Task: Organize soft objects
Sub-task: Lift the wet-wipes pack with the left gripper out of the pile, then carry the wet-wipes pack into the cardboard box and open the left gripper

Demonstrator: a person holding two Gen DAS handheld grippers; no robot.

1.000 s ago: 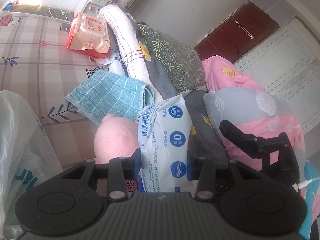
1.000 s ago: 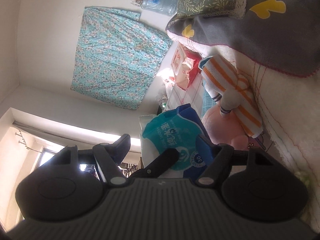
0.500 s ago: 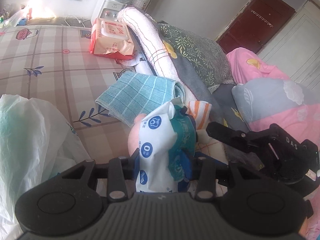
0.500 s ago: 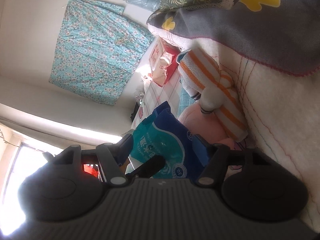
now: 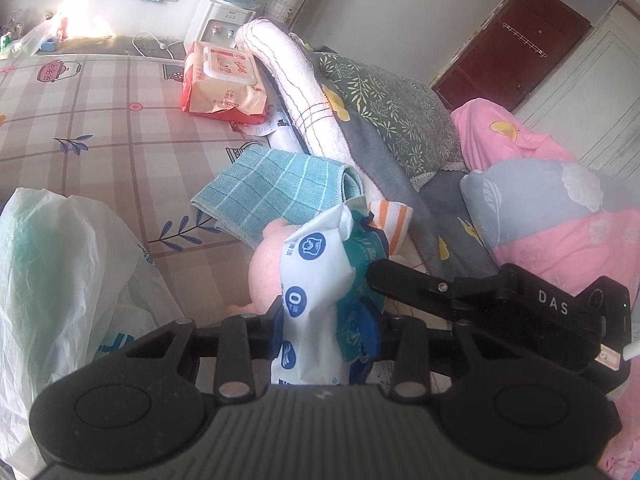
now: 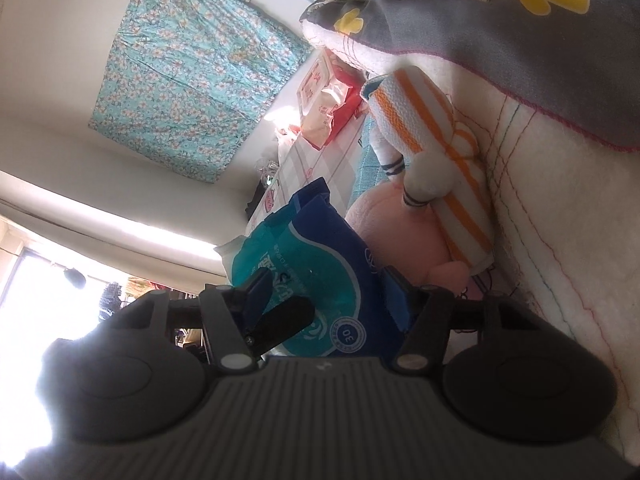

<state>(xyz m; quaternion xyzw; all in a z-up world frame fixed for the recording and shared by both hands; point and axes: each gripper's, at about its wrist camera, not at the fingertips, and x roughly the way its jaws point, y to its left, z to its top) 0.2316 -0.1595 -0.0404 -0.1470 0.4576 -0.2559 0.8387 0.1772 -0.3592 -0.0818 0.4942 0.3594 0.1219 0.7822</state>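
Observation:
My left gripper (image 5: pixel 326 320) is shut on a soft blue, teal and white tissue pack (image 5: pixel 316 280), held above the bed. My right gripper (image 6: pixel 326 292) is shut on the same pack (image 6: pixel 312 264) from the other side; its black body (image 5: pixel 500 304) shows at the right of the left wrist view. Just behind the pack lie a pink plush toy (image 5: pixel 266 268) and an orange-striped white cloth (image 6: pixel 436 148). A folded teal checked towel (image 5: pixel 276 192) lies beyond them.
A red wet-wipes pack (image 5: pixel 224 80) lies farther back on the checked bedsheet (image 5: pixel 100 128). A white plastic bag (image 5: pixel 60 280) is at the left. A white blanket roll (image 5: pixel 296 92), leaf-print pillow (image 5: pixel 384 104) and pink-grey bedding (image 5: pixel 560 216) pile up at the right.
The pack has turned in my grippers from flat, barcode side up, to edge-on. The left view has swung, so more of the bedsheet shows. Both grippers have stayed shut on it.

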